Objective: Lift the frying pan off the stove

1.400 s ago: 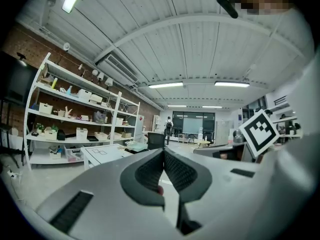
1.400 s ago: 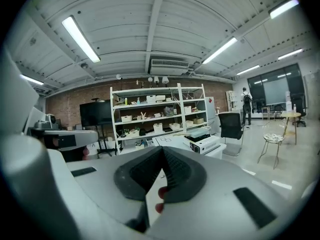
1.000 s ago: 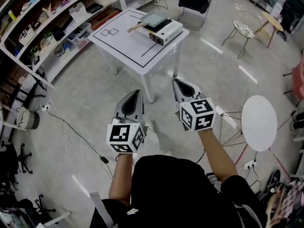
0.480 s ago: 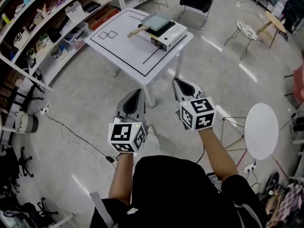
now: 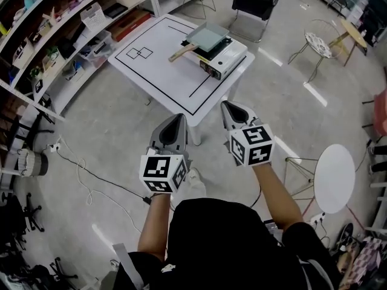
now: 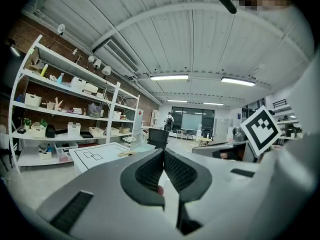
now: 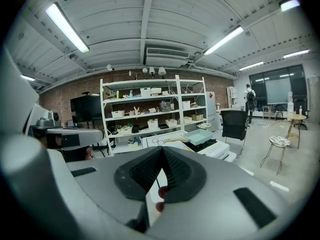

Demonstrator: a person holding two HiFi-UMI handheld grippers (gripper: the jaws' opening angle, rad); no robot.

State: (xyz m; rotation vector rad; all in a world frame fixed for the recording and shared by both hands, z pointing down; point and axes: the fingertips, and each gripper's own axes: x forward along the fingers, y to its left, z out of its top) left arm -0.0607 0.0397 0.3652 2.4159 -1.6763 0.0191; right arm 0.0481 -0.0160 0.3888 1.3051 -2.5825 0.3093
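The frying pan (image 5: pixel 207 38) sits on the stove (image 5: pixel 228 60), which stands at the right-hand corner of the desk (image 5: pixel 154 65). The pan's wooden handle (image 5: pixel 181 52) juts off the stove toward the middle of the desk.

You hold both grippers well short of the desk, over the floor (image 5: pixel 121 138) on its near side, and they point toward it. Your left gripper (image 5: pixel 179 118) has its jaws pressed together with nothing between them. Your right gripper (image 5: pixel 225 104) is closed the same way and is empty too.

In the right gripper view the pan shows far beyond the jaw tips, a little to their right. In the left gripper view it lies on the desk just left of the tips, equally far off. Neither gripper touches the pan, the stove or the desk.
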